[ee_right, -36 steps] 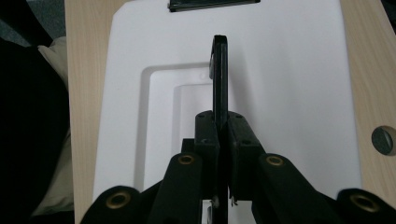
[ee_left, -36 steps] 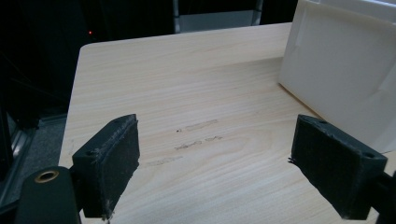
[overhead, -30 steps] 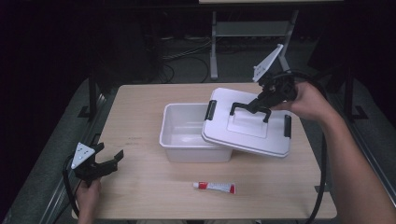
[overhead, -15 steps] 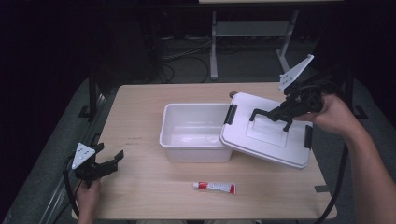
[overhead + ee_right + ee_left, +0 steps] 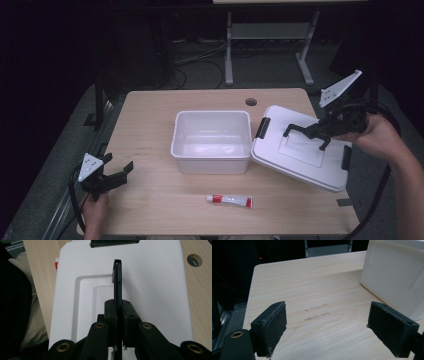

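right gripper, jaws clamped on the black handle of a white lid; the lid hangs tilted at the right side of the wooden table, its left edge just beside the open white storage box at table centre. left gripper, jaws spread wide with nothing between them, near the table's front left edge. a small red-capped white tube lies in front of the box, apart from it.

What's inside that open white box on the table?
Nothing that I can see: the white box shows a bare, shiny floor from above. Its near wall hides a thin strip along the front. Its lid hangs beside it from the right gripper.
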Available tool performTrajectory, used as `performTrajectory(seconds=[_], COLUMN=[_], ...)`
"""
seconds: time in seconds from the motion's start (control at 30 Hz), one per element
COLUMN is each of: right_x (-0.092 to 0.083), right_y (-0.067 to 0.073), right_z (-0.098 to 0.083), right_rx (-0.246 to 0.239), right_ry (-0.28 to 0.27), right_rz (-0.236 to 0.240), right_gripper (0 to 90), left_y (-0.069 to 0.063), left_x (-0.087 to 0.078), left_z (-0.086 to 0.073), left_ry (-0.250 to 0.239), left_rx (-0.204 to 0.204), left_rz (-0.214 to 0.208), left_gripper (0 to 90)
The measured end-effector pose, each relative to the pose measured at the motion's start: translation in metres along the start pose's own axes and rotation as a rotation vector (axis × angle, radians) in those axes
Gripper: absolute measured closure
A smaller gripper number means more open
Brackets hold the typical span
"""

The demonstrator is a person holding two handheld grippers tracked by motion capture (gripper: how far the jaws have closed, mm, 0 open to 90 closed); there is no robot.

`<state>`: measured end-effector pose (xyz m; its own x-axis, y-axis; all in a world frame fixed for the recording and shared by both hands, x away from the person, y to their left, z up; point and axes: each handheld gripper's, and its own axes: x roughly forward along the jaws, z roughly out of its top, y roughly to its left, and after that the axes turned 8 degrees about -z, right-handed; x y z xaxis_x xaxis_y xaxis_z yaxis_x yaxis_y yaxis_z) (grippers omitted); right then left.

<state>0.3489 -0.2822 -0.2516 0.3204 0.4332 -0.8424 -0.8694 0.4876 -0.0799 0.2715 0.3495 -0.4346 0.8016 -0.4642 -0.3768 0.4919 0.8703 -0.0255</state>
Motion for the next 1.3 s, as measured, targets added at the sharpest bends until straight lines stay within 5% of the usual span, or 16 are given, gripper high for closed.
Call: performTrajectory(seconds=[0.37, 0.77, 1.3], right_x=[0.013, 0.062, 0.114], right_y=[-0.002, -0.006, -0.007], right_z=[-0.038, -0.074, -0.087], right_rx=[0.065, 0.136, 0.148], right_ry=[0.009, 0.032, 0.085], right_rz=[0.004, 0.042, 0.057], right_gripper=[83.8, 83.8, 83.7], left_y=[0.001, 0.001, 0.002], left_x=[0.0, -0.002, -0.001], left_z=[0.0, 0.0, -0.002], left_ry=[0.003, -0.007, 0.004], left_rx=[0.006, 0.001, 0.0], left_rz=[0.004, 0.011, 0.011], left_gripper=[14.7, 14.7, 14.7])
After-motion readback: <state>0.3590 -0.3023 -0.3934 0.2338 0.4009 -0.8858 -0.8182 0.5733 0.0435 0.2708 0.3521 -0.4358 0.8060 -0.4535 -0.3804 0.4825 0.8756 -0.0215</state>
